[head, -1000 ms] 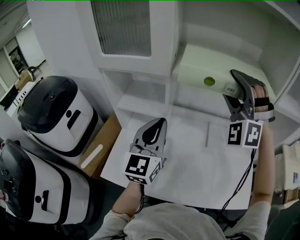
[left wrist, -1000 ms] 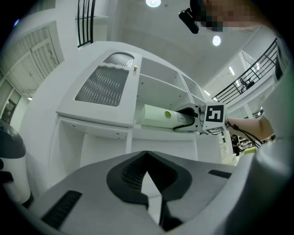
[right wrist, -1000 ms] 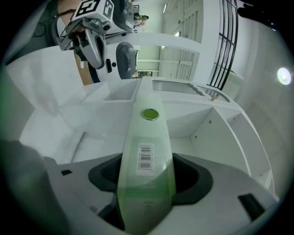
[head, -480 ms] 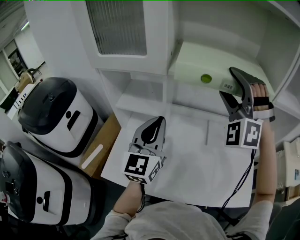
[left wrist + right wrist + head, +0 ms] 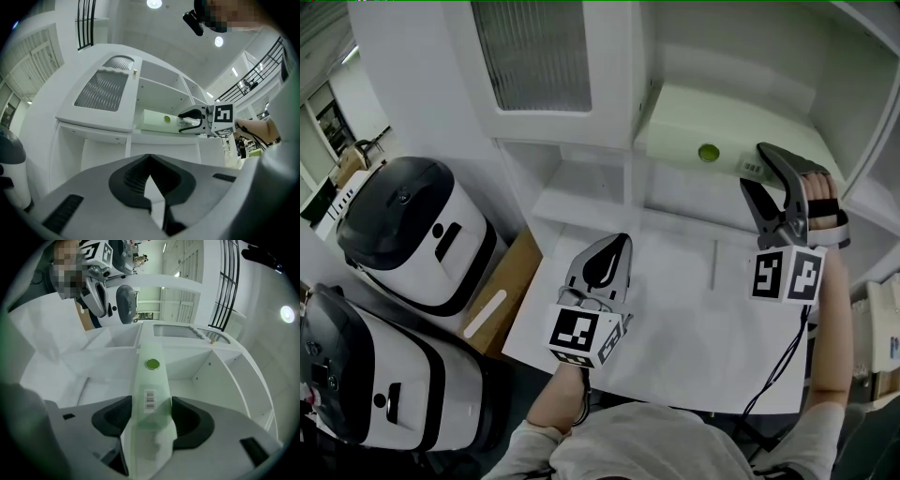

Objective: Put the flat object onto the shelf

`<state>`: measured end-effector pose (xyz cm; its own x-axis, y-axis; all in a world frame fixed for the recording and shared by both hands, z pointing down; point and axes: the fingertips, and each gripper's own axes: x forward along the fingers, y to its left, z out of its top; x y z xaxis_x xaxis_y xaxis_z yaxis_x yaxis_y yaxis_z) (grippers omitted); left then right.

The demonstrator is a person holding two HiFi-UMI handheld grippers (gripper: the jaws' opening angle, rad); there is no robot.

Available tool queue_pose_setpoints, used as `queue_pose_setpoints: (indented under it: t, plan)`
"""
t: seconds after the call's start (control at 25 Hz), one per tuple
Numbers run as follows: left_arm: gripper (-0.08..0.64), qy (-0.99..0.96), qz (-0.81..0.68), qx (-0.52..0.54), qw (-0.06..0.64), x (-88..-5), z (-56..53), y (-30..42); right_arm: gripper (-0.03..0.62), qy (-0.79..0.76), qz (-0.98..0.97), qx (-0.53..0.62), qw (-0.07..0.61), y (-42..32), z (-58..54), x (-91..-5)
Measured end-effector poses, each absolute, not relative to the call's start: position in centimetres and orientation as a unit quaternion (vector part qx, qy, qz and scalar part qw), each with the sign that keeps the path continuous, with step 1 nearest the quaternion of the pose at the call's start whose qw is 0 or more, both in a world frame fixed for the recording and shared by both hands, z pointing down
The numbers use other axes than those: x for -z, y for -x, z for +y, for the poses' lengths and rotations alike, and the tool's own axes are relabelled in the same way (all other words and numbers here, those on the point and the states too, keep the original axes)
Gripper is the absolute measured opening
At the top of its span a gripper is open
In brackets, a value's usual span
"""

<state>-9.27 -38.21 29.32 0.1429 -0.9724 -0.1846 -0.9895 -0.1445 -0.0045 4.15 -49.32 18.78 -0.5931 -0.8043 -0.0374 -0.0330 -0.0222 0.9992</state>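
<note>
Right gripper (image 5: 151,404) jaws have just been closing and clamp the near end of the flat object (image 5: 712,131), which lies mostly inside the shelf (image 5: 750,66); left gripper (image 5: 150,157) waits pinched together, empty. Placing looks nearly done: next, a push fully in, then release

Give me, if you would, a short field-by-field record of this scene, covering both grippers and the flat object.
Setting: white shelf unit behind a white table
Flat object: pale green case, lying in the shelf unit's open right-hand compartment
Right gripper: jaws have just been closing, the case between them, pads against it
Left gripper: shut, empty, over the table
Left of the table: two black-and-white appliances
</note>
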Motion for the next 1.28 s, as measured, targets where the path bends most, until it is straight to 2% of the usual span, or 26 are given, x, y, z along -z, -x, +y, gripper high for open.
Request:
queue_pose_setpoints:
  t: [0.44, 0.92, 0.96, 1.08, 1.12, 1.28]
  plan:
    - [0.015, 0.738, 0.668, -0.068, 0.064, -29.4, -37.1, 10.3, 0.277, -0.342, -0.626, 0.626, 0.314, -3.8, -51.6, -18.9]
    - [0.015, 0.746, 0.66, -0.066, 0.062, -29.7, -36.2, 10.1, 0.276, -0.351, -0.662, 0.6, 0.282, -3.9, -49.5, -19.0]
    - [0.015, 0.748, 0.657, -0.066, 0.061, -29.7, -36.2, 10.0, 0.258, -0.354, -0.67, 0.592, 0.275, -4.1, -49.1, -19.0]
    - [0.015, 0.757, 0.648, -0.064, 0.059, -29.9, -35.9, 9.6, 0.072, -0.377, -0.699, 0.56, 0.237, -4.9, -47.8, -18.5]
    - [0.015, 0.76, 0.644, -0.063, 0.059, -29.9, -35.8, 9.6, 0.032, -0.384, -0.706, 0.55, 0.227, -5.1, -47.4, -18.5]
    - [0.015, 0.772, 0.63, -0.064, 0.056, -30.1, -35.4, 9.3, 0.009, -0.382, -0.741, 0.505, 0.224, -5.7, -45.8, -19.5]
